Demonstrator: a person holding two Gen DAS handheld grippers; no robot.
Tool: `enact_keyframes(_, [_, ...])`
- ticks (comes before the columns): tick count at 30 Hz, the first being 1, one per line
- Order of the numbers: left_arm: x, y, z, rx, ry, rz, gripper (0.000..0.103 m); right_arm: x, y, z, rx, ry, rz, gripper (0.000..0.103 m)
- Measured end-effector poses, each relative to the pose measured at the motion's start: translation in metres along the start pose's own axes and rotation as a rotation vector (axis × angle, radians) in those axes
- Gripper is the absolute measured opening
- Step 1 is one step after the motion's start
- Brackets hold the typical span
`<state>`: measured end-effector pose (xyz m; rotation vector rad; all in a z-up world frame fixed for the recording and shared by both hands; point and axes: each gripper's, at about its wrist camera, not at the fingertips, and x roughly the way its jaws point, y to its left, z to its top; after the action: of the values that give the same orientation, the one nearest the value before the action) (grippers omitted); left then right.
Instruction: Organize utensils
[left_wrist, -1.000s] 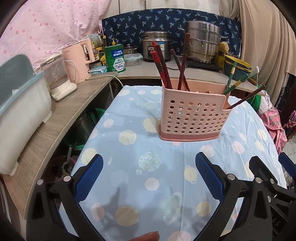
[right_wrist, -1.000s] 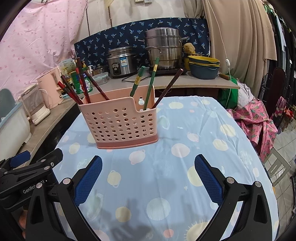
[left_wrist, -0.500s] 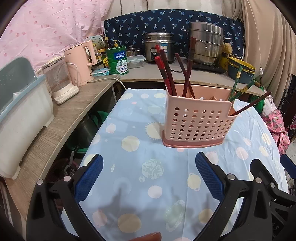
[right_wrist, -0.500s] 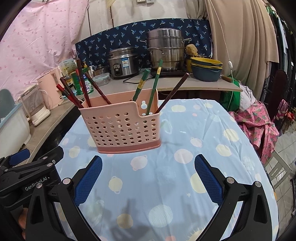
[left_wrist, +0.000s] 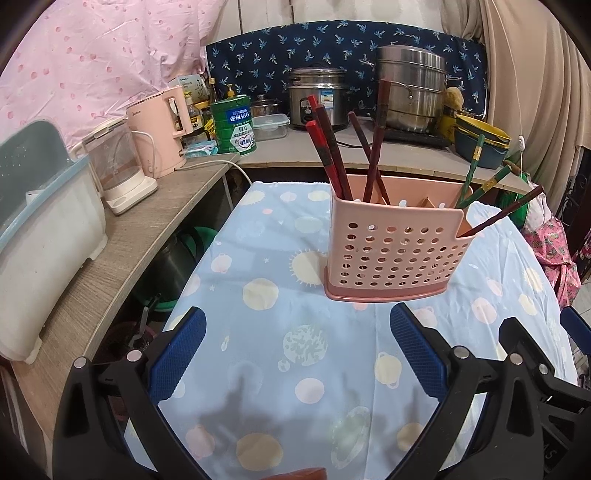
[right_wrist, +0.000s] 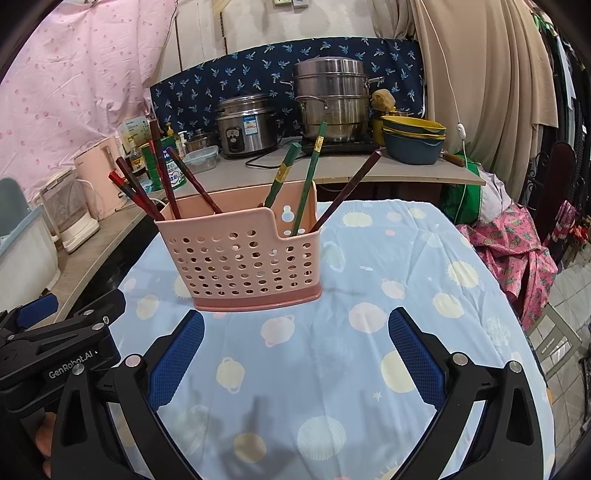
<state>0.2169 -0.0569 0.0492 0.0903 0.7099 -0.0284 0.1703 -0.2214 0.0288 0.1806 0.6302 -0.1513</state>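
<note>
A pink perforated utensil holder (left_wrist: 395, 251) (right_wrist: 243, 258) stands on a table with a light blue patterned cloth (left_wrist: 295, 354). Several red and dark red chopsticks (left_wrist: 328, 147) (right_wrist: 162, 173) lean in its left compartment. Two green chopsticks (right_wrist: 310, 173) (left_wrist: 471, 170) and one dark brown chopstick (right_wrist: 351, 188) (left_wrist: 506, 214) lean in its right compartment. My left gripper (left_wrist: 297, 354) is open and empty, in front of the holder. My right gripper (right_wrist: 295, 350) is open and empty, also in front of the holder. The left gripper's body shows at the lower left of the right wrist view (right_wrist: 62, 350).
A wooden counter (left_wrist: 122, 243) runs along the left with a white bin (left_wrist: 40, 243), a clear kettle (left_wrist: 118, 166) and a pink kettle (left_wrist: 162, 136). At the back stand a rice cooker (right_wrist: 245, 125), a steel steamer pot (right_wrist: 332, 107) and stacked bowls (right_wrist: 413, 140). Pink cloth (right_wrist: 517, 251) lies at right.
Both grippers have drawn slightly nearer the holder and shifted their view a little; the holder looks larger. Both stay open and empty. The chopsticks have not moved.
</note>
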Motion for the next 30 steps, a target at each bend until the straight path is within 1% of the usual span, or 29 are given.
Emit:
enact_keyframes(11, [-0.0015,-0.0034,0.0017,0.011,-0.009,0.005,0.093,0.0018,-0.0014,0.0029,0.001,0.001,-0.002,0.096])
enact_keyframes(30, [-0.0012,-0.0044,0.0031,0.010,-0.004,0.004,0.093,0.0022,-0.0027,0.0035,-0.002,-0.002,-0.003,0.096])
